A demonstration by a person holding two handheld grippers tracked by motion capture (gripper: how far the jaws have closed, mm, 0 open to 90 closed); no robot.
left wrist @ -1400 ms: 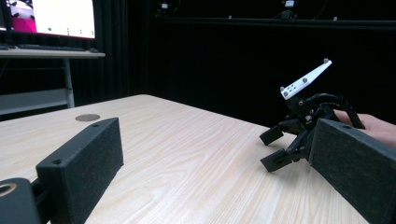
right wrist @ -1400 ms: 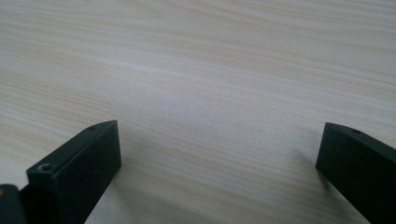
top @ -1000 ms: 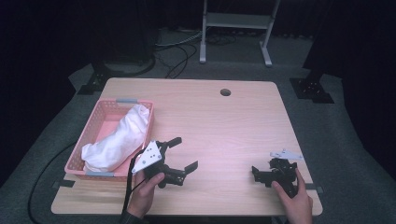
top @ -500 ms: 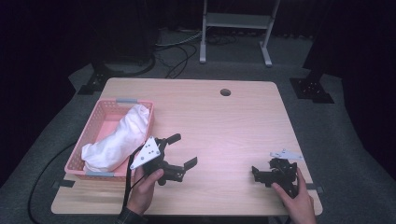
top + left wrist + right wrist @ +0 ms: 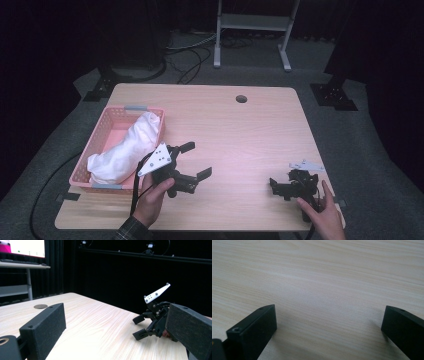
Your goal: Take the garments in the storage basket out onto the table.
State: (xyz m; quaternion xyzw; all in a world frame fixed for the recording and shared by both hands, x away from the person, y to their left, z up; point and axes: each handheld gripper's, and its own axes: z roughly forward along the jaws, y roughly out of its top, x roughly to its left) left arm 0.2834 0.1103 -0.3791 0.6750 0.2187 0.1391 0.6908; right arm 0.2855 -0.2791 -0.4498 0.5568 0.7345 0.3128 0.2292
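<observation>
My left gripper has its two black jaws spread wide apart with nothing between them; in the left gripper view only bare wood lies in the gap. It sits just off the right edge of the pink plastic mesh basket, near the front-left part of the pale wooden table, with its jaws pointing across the tabletop toward the right. My left hand wraps its handle from below, and the grey three-cornered plate on top tilts toward the basket.

My right gripper is also open, jaws set far apart over plain wood grain in the right gripper view, holding nothing. It rests low at the front-right corner of the table, with my right hand behind it at the table edge. From the left gripper view I see the right gripper farther off, its white plate raised at an angle.

The nearest thing to my left gripper is the white crumpled cloth bundle, which lies lengthwise inside the basket, reaching from the far right corner toward the near left. The gripper is beside it, not touching it as far as I can tell.

A round dark hole sits near the table's far edge.
</observation>
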